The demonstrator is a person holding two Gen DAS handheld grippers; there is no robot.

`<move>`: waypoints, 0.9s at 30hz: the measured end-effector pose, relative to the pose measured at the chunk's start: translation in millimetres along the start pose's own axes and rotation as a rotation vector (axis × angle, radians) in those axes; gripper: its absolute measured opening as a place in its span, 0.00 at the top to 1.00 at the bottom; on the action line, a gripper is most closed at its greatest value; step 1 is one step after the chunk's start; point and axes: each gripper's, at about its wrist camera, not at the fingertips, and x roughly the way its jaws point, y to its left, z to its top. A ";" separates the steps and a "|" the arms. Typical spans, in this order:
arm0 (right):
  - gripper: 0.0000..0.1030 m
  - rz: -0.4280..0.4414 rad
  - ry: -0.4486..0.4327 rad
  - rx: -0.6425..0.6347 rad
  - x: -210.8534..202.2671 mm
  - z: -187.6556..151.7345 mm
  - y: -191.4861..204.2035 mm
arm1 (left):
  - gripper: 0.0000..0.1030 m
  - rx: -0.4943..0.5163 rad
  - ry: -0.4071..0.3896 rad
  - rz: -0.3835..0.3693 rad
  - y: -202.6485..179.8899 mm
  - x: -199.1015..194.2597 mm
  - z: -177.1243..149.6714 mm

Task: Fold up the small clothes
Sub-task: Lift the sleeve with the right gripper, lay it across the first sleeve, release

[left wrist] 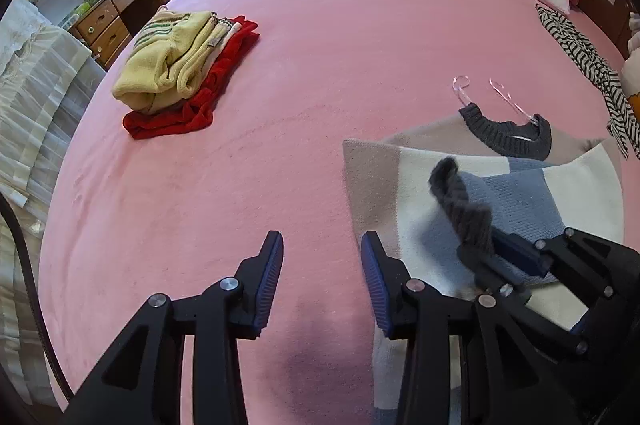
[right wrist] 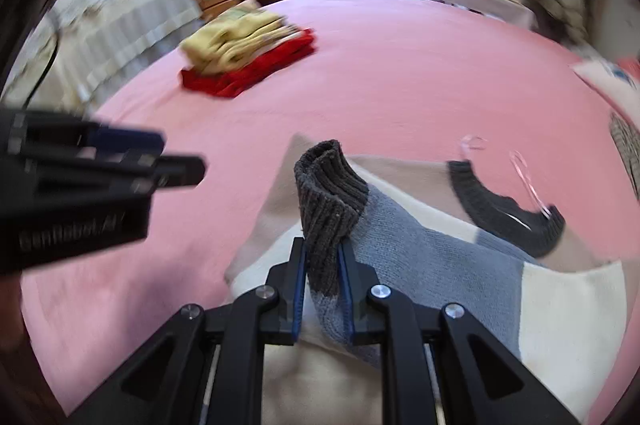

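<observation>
A small knitted sweater (left wrist: 520, 185) in beige, cream and grey-blue blocks lies spread on the pink bed at the lower right of the left wrist frame. Its dark grey ribbed collar (left wrist: 508, 133) sits toward the top, with a clear hanger (left wrist: 504, 97) poking out. One grey-blue sleeve (right wrist: 400, 245) is lifted across the body, its dark ribbed cuff (right wrist: 328, 201) standing upright at the centre of the right wrist frame.

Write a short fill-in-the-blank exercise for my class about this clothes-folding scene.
1. The right gripper is shut on the sweater's dark grey ____.
2. The left gripper is open and holds ____.
3. In the folded pile, the yellow sweater lies on a ____ garment.
4. The bed cover is ____.

Missing words: cuff; nothing; red; pink
</observation>
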 end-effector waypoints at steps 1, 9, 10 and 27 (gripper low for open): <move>0.85 -0.002 0.007 -0.023 2.2 -2.7 3.2 | 0.62 0.000 0.005 -0.003 1.6 2.4 -0.9; 0.76 0.016 0.056 -0.157 12.3 -26.0 16.4 | 0.62 0.029 0.091 -0.144 -2.6 33.8 -0.6; 0.74 0.013 0.054 -0.162 10.5 -26.9 16.7 | 0.62 0.024 0.107 -0.188 -4.1 38.7 1.1; 0.48 -0.334 0.097 0.051 -97.4 -79.4 -125.9 | 0.62 -0.079 0.226 -0.391 -22.9 49.3 17.6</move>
